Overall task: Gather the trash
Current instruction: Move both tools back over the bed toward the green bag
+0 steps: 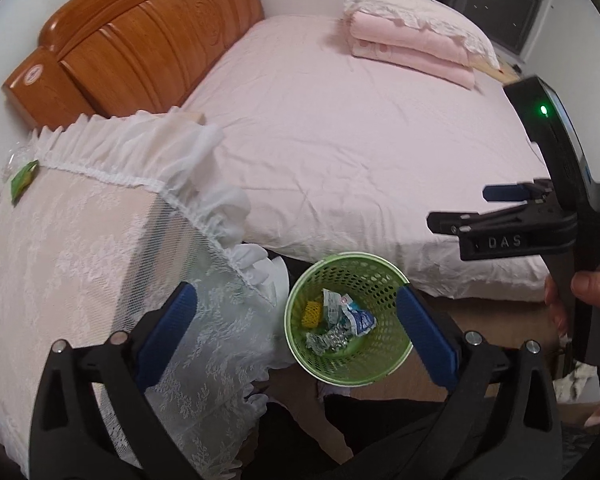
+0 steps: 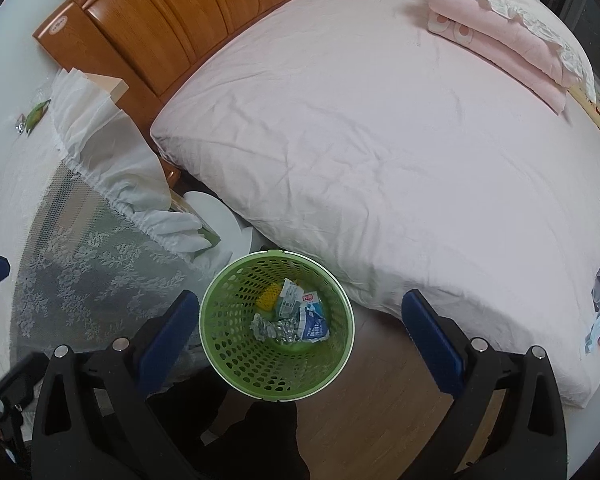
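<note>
We are holding the left gripper (image 1: 296, 328) and the right gripper (image 2: 300, 330) above the round green perforated plastic bin (image 2: 236, 356), both with jaws spread wide and holding nothing. Crumpled foil and wrappers (image 2: 296, 316) are lying inside it. Farther away, 1 green wrapper (image 1: 22, 180) is lying on the lace-covered nightstand (image 1: 60, 240).

"DAS" stands on the right gripper (image 1: 496, 216)

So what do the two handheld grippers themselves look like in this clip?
Both are matte black plastic frames with silver bolts at the pivots and flat blue pads on the fingers. The right gripper, seen from the left gripper, carries raised "DAS" lettering, a green indicator light and a grey handle in a bare hand.
</note>
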Available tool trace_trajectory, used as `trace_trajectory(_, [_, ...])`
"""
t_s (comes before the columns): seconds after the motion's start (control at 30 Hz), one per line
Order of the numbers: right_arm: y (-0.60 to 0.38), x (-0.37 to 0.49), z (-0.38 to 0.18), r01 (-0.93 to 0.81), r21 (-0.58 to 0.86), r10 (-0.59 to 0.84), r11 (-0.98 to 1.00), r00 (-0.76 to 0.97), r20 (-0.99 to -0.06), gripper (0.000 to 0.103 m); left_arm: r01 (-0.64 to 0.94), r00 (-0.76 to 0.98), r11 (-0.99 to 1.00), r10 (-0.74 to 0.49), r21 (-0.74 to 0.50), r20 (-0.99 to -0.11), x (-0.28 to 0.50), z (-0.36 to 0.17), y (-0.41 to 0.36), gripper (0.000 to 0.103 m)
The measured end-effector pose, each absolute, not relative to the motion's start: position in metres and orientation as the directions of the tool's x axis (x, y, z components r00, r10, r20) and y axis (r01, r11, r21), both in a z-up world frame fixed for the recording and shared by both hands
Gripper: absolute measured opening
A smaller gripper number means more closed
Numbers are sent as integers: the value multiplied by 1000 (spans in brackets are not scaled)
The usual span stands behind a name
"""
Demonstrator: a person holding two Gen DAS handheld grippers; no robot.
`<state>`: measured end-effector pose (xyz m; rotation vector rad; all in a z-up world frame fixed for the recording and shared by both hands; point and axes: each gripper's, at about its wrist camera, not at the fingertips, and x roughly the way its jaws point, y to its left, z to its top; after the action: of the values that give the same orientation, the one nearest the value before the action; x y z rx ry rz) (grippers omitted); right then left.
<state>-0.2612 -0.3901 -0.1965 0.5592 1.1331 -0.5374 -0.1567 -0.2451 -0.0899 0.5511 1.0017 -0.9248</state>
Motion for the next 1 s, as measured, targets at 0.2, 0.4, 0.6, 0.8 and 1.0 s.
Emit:
trace_trajectory(0.2, [-371, -231, -181, 569, 188, -59, 800, 388, -920, 100, 712, 379, 702, -355, 25, -854, -112, -64, -196, 95])
trace_trajectory(0.4, [-335, -167, -161, 417, 215, 15, 883, 434, -901, 100, 516, 489, 854, -239, 58, -839, -69, -52, -128, 95])
trace_trajectory(0.6, [-284, -83, -137, 264, 222, 73, 939, 478, -875, 100, 369, 513, 929, -178, 29, -840, -21, -51, -67, 95])
trace_trajectory(0.8, [-237, 19, -119, 161, 215, 107, 963, 503, -858, 100, 318, 526, 948, -156, 24, -836, 37, -53, -21, 95])
trace_trajectory(1.0, [-194, 130, -111, -9, 113, 102, 994, 513, -853, 100, 321, 516, 947, -163, 14, -841, 104, -67, 20, 95])
